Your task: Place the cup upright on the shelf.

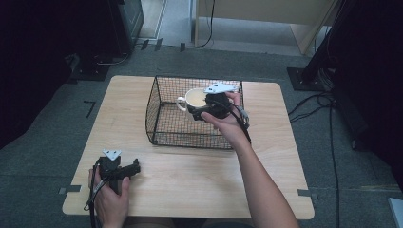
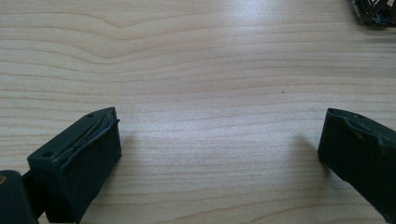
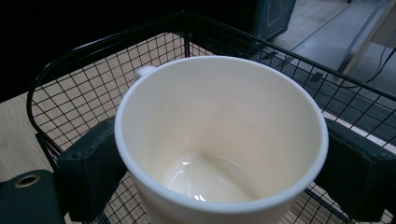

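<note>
Light wooden table (image 1: 190, 180) on grey carpet (image 1: 43, 156), black cables (image 1: 328, 142), dark surroundings, pale furniture behind (image 1: 266, 9)

Left hand-held gripper (image 2: 219, 149) jaws wide apart above bare wooden table (image 2: 210, 60).

A wire basket (image 1: 164, 124) stood on the worktop (image 1: 190, 175), toward its far edge and about midway across. A mug (image 1: 192, 100) was held inside the basket's walls, in its far right part and clear of the floor of the basket, with its handle toward the left. The right tongs (image 1: 198, 113) reached in over the basket's right side, one jaw against each side of the mug (image 3: 219, 140), the basket's corner (image 3: 187, 28) behind it. The left tongs (image 1: 127, 169) lay near the worktop's near left corner, well apart from the basket, pointing right, jaws spread over bare worktop (image 2: 210, 70). Beyond the worktop lay the floor (image 1: 237, 59).
</note>
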The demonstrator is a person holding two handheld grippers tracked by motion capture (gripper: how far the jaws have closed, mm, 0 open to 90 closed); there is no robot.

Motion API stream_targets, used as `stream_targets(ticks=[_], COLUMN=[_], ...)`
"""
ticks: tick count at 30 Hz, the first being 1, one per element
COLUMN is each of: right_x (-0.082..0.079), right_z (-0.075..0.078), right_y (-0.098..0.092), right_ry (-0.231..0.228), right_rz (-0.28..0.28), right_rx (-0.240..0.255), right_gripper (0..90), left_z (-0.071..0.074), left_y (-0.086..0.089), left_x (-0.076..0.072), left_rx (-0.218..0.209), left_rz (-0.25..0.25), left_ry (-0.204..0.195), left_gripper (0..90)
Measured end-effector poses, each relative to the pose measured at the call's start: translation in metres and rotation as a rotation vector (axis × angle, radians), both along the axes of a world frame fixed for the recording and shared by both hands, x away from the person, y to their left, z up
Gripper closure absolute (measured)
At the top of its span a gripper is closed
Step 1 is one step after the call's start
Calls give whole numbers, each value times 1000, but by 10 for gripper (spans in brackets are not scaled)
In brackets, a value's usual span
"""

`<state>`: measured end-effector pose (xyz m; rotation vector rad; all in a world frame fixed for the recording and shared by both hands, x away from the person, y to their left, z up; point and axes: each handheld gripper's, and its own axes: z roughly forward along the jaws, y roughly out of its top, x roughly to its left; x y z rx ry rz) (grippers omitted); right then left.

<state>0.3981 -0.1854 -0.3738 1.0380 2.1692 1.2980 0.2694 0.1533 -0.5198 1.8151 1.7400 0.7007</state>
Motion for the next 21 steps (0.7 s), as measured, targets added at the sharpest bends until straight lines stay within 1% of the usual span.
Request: stream_targets(ticks=[4,8,13,18,21], right_x=[8,19,26,34,40], right_z=[-6,-17,-23,-32,-38], right_y=[-2,-4,-4,-3,-1], right_ry=[8,18,25,47,63], right_rz=[0,-3,-3,-2,-2], right_rx=[9,0,-7,-7,-34], right_gripper=[103,103,104,104,104], left_z=[0,0,0,0,0], left_y=[0,0,0,0,0], left_x=[0,0,0,0,0], left_rx=[-1,0,0,1,1], left_rz=[0,0,0,-3,-3], left_ry=[0,0,1,1,1], left_gripper=[0,0,0,0,0])
